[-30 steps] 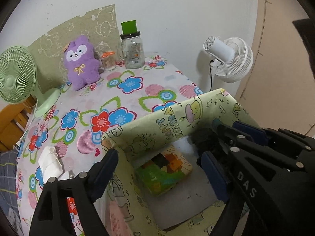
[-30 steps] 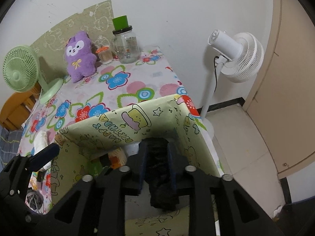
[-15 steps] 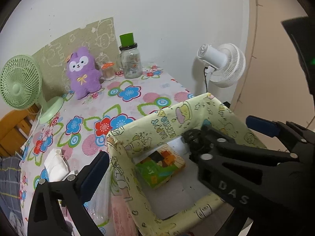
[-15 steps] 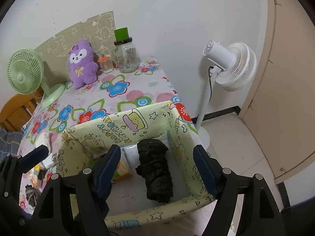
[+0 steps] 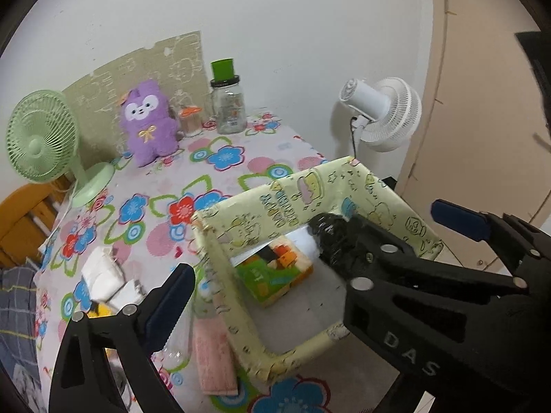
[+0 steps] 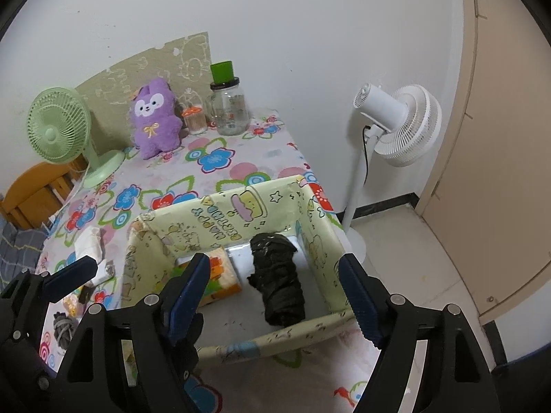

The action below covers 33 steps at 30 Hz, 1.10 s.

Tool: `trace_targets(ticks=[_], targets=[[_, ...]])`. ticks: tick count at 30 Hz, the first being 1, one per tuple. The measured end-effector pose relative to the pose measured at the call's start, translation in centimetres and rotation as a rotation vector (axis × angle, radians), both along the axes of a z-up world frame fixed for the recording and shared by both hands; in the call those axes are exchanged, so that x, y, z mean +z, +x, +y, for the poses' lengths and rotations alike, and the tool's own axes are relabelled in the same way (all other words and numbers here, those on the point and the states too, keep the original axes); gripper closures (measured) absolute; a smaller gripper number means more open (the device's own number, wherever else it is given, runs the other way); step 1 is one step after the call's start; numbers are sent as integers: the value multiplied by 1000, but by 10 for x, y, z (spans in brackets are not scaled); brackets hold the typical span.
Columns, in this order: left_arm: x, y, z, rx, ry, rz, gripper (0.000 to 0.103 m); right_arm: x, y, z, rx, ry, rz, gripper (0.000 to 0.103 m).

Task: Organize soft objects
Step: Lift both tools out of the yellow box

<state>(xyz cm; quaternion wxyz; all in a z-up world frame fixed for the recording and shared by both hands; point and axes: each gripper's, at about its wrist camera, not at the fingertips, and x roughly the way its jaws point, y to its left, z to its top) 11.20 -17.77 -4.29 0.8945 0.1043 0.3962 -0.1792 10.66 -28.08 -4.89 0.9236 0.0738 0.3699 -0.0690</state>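
A yellow-green cartoon storage box (image 6: 227, 216) (image 5: 275, 203) stands open at the table's near right corner. A rolled black cloth (image 6: 279, 278) (image 5: 330, 237) lies inside it, next to a green and orange tissue pack (image 6: 220, 282) (image 5: 275, 272). My right gripper (image 6: 275, 296) is open and empty above the box's near rim. My left gripper (image 5: 310, 258) is open and empty above the box's left wall. A white cloth (image 5: 101, 273) (image 6: 89, 244), a pink towel (image 5: 215, 358) and a dark knotted cloth (image 6: 63, 327) lie on the table left of the box. A purple plush (image 5: 148, 127) (image 6: 155, 118) sits at the back.
A green desk fan (image 5: 41, 141) stands at the back left. A glass jar with a green lid (image 5: 227, 103) and a small orange-lidded jar (image 5: 191, 122) stand by the wall. A white floor fan (image 6: 396, 124) stands right of the table. A door (image 6: 499, 137) is further right.
My right gripper opened and let go of the black cloth, which now lies in the box. Both grippers have drawn back and up from the box.
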Motion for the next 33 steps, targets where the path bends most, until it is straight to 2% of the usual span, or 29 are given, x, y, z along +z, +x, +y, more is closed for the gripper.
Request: trace_targets(ticks=[12,14,20,33], targets=[[8,-25,30,29,-9,-15,4,13,-27,34,34,-28,-35,22],[10,-30,35,33,-13,-26,4,17,-32,41,30,-36,-47,14],[19,-44,57,37,-50,-46,4,31,-52,60,24,-68,-125,3],[28,-67,100,83,-67,-62,4,42,-72,104,76,-109,-174,0]])
